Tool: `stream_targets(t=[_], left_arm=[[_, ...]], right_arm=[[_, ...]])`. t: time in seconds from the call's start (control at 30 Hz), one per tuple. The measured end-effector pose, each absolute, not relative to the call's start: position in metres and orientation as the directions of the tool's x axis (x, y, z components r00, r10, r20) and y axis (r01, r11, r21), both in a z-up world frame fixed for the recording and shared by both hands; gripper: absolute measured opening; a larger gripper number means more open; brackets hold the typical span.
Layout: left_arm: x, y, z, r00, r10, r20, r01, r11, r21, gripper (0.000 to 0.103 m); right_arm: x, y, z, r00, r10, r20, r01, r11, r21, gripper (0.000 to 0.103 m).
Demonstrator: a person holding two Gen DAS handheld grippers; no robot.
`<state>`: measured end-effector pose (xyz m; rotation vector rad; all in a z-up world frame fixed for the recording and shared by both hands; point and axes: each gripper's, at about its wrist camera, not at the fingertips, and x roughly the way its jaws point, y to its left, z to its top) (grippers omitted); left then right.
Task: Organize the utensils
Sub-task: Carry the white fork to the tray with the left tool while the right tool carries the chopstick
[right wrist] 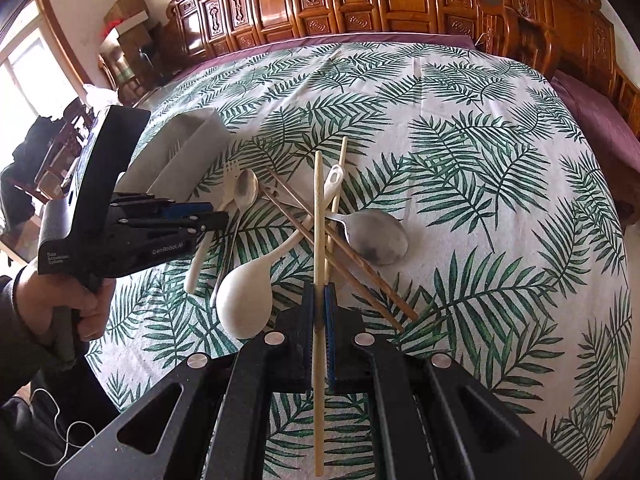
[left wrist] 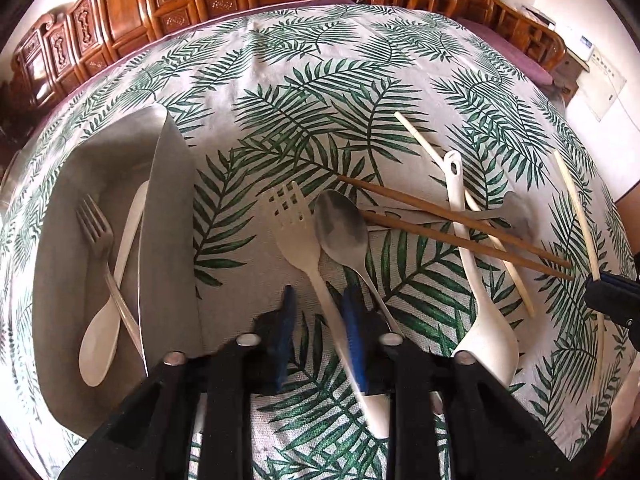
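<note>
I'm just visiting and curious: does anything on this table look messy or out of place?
Yes. The loose utensils lie in a crossed heap on the tablecloth: two brown chopsticks rest across a white ladle and a metal spoon. Only a fork and a white spoon lie in the grey tray.

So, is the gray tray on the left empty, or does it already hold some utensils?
Not empty. The gray tray already holds a metal fork and a white spoon, lying crossed in one compartment.

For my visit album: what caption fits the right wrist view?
Right hand-held gripper clamps a pale chopstick above a leaf-print tablecloth strewn with spoons and chopsticks.
</note>
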<state>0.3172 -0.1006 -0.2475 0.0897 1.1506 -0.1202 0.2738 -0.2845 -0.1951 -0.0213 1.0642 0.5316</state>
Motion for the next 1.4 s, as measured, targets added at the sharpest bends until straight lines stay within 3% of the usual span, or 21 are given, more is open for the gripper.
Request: stream_targets(t=[0.03, 0.3, 0.93, 1.4], left_arm=[[0.317, -0.1, -0.247, 0.401, -0.049, -0.915, 0.142, 0.99, 0.009, 0.006], [0.314, -0.087, -0.238, 0.405, -0.077, -0.911, 0.118, 0.993, -0.032, 0.006], [0.279, -0.047, -0.143, 0.574, -0.174, -0.8, 0.163, 0.982, -0.097, 0.006], [0.281, 0.007, -0.135, 0.603, -0.158, -0.782, 0.133, 0.986, -0.097, 0.006]], right_arm=[[0.273, -0.284, -0.195, 0.371, 0.405, -0.836, -0.425, 0.874, 0.235, 0.006], [0.265, -0.279, -0.189, 0.379, 0.408, -0.831, -0.423, 0.875, 0.237, 0.006], [0.275, -0.237, -0.156, 0.428, 0.383, -0.819, -0.419, 0.887, 0.196, 0.006], [0.284, -0.176, -0.134, 0.436, 0.391, -0.811, -0.458, 0.872, 0.174, 0.006]])
